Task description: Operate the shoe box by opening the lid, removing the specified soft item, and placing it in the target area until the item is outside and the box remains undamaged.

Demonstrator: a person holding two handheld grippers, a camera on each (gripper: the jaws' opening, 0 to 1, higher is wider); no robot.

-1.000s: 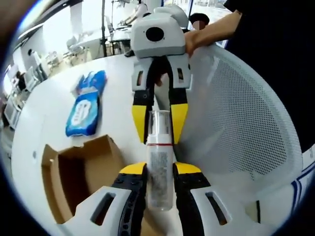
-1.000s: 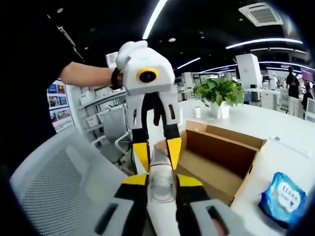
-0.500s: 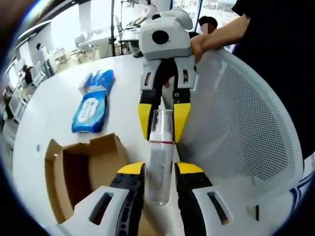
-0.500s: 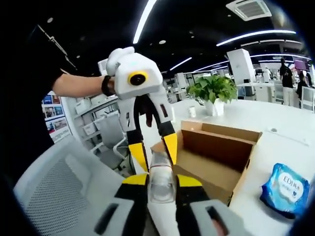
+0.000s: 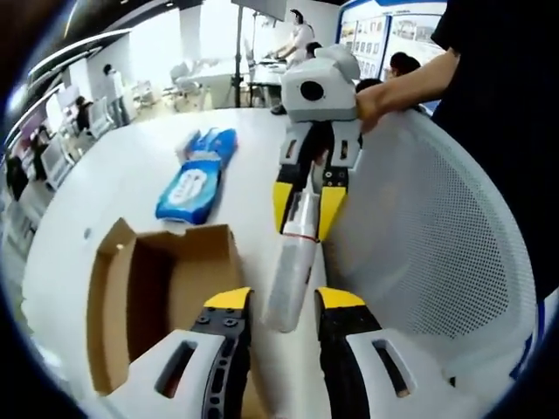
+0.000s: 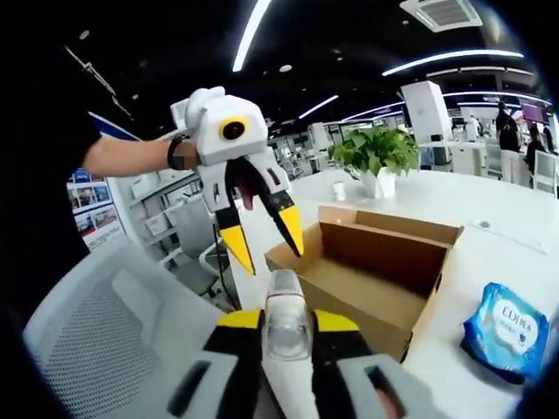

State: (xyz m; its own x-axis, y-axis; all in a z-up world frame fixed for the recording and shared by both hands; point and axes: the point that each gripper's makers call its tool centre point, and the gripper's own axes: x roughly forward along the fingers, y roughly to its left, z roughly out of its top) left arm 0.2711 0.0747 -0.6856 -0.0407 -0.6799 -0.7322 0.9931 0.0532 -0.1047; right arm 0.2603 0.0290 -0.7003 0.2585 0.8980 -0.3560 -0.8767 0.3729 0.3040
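Plainly mid-air work, above the edge of the white counter [image 5: 113, 175]. Holding a clear bottle [image 5: 291, 262] in the right gripper [image 5: 306, 223], jaws closed narrow on its upper end, near the thin red band. Meeting it from the opposite side with the left gripper [image 6: 266, 253], jaws spread wide and apart from the bottle; in the left gripper view, just flanking its lower end without touching.

Below and to the side, an open cardboard shoe box [image 5: 105, 305] on the counter, flaps up, no damage visible, inside bare as far as can be made out. Beyond it, a blue wipes pack [image 5: 194, 179] lying flat on the counter, well outside the box. Probably the soft item of the task, though hard to say for certain; if so, already out.

Handling, as a judgement:
- Bottle: looks light, smooth-walled, likely slippery and a little springy. Best taken across the middle of the body, with moderate squeeze.
- Wipes pack: soft, crinkly film, sure to sag if pinched at a corner. Better gripped across its short middle or by the sealed end seam.
- Box: thin card, easily creased. Avoid pressing on the flaps.

Behind the right gripper, a white mesh chair [image 5: 428, 236], close enough to bump.
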